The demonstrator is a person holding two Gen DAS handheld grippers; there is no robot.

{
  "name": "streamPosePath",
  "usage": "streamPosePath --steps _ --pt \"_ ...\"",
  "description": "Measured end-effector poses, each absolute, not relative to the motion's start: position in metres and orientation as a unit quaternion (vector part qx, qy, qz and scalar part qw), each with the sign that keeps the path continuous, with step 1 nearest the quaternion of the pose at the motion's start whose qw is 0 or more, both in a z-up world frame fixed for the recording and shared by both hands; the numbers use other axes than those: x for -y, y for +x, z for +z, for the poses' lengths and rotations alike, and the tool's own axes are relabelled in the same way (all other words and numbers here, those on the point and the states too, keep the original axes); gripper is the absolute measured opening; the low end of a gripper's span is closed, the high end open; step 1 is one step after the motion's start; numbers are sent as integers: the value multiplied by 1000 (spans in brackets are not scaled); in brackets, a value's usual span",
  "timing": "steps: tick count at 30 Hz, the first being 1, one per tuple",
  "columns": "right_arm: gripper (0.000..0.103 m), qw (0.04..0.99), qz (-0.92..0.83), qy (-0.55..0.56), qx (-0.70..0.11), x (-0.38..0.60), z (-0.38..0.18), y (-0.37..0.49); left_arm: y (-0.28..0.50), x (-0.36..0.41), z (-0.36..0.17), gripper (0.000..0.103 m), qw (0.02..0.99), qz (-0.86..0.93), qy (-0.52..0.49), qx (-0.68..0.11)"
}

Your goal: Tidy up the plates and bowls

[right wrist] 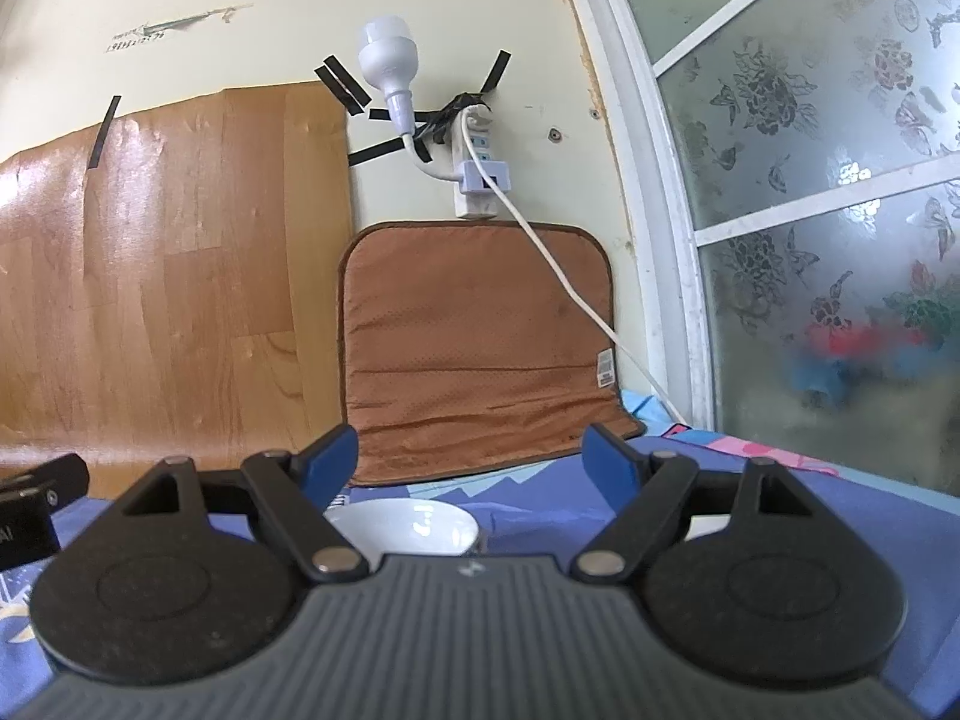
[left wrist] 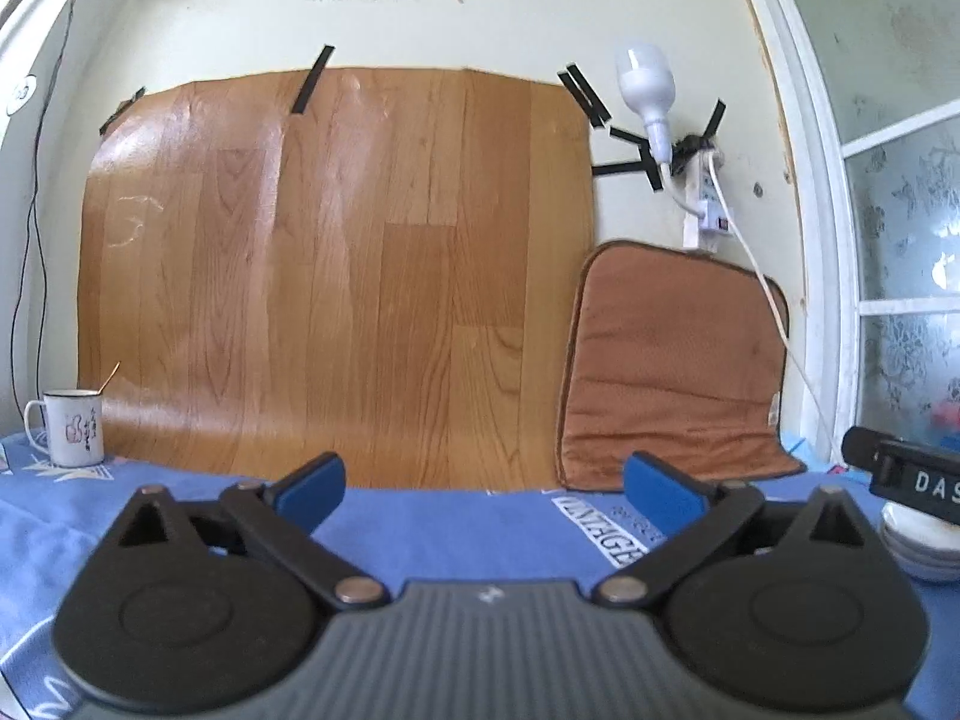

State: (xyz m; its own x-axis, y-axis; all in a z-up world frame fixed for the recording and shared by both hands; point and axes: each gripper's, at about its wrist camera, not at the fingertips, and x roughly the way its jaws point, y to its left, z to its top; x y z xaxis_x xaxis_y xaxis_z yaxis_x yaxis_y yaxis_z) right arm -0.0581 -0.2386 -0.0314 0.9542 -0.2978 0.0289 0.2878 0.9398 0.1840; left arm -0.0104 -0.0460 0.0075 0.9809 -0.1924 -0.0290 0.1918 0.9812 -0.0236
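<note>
On the far left of the left wrist view a white mug (left wrist: 71, 427) stands alone on the blue cloth (left wrist: 420, 516), close to the wood-look sheet (left wrist: 336, 264) taped on the wall. The cloth may cover a tabletop or a bed; the view does not tell which.

In the middle is the left gripper (left wrist: 483, 495). It points level at the wall. Its jaws are wide apart and nothing is between them, only blue cloth. A brown cushion (left wrist: 672, 366) leans on the wall further right.

At the right edge of that view sits a small stack of white dishes (left wrist: 918, 546). They look like bowls or plates piled up, but only a bit shows. The other gripper's black tip is over them.

In the right wrist view, the right gripper (right wrist: 471, 468) also points level. Its jaws are open and grip nothing. A white bowl (right wrist: 414, 531) sits low between them, near the left blue pad, and the pads are not pressing it.

The step in hand looks like this: the left hand is empty and free, and the right hand is lined up at the bowl. The next move likely calls for the right jaws to dip down, close on the bowl's rim, and lift it gently so it does not tip.
</note>
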Motion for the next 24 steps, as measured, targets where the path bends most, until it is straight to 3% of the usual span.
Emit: streamPosePath --steps 10,17,24 --pt "82 987 -141 66 41 239 -29 -61 -1 49 6 103 994 -91 -7 -54" --pt "57 991 -96 94 -7 251 -17 -54 10 47 3 94 989 -99 -15 -105" --pt "51 987 -68 128 -74 275 7 -39 18 45 1 81 983 -113 -19 -144"
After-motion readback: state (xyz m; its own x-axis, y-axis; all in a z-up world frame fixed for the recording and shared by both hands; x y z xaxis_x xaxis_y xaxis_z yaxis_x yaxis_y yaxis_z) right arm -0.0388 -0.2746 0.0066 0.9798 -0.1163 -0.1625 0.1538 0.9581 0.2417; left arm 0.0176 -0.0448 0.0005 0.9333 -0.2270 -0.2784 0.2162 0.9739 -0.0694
